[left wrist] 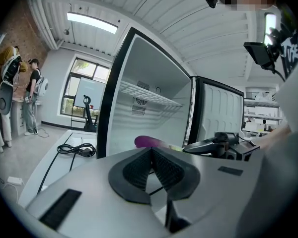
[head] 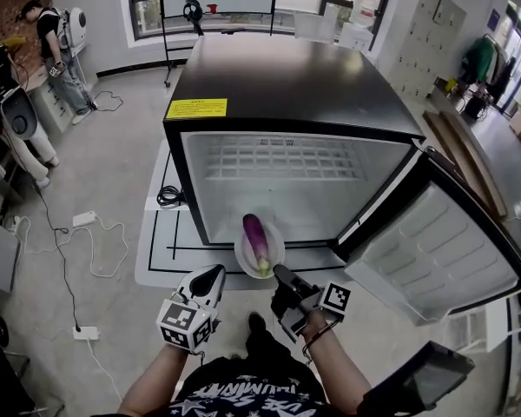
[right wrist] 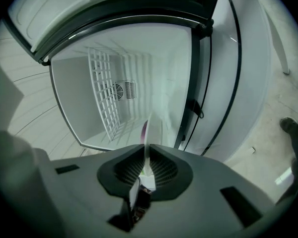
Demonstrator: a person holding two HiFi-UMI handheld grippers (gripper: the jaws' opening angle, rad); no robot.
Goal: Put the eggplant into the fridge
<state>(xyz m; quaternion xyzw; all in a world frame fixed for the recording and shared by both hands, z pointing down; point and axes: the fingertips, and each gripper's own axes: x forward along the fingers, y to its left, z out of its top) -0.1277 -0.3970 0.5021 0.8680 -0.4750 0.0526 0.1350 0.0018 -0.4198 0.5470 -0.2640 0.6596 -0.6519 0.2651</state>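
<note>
A purple eggplant [head: 256, 237] with a green stem lies on a small white plate [head: 242, 256], held at the open fridge's [head: 295, 85] lower front edge. My right gripper [head: 283, 277] is shut on the plate's near rim. In the right gripper view the plate [right wrist: 152, 125] shows edge-on between the closed jaws of the right gripper [right wrist: 146, 151], with a sliver of eggplant [right wrist: 143, 131] behind it. My left gripper [head: 214, 278] hangs shut and empty just left of the plate. The left gripper view shows its own left gripper [left wrist: 151, 150], the eggplant [left wrist: 150, 142] and the right gripper [left wrist: 222, 144].
The fridge door [head: 434, 250] is swung wide to the right. A wire shelf [head: 286, 156] sits high inside the white interior. A coiled black cable [head: 168, 196] lies on the white platform left of the fridge. A power strip [head: 85, 331] lies on the floor. A person [head: 56, 52] stands far left.
</note>
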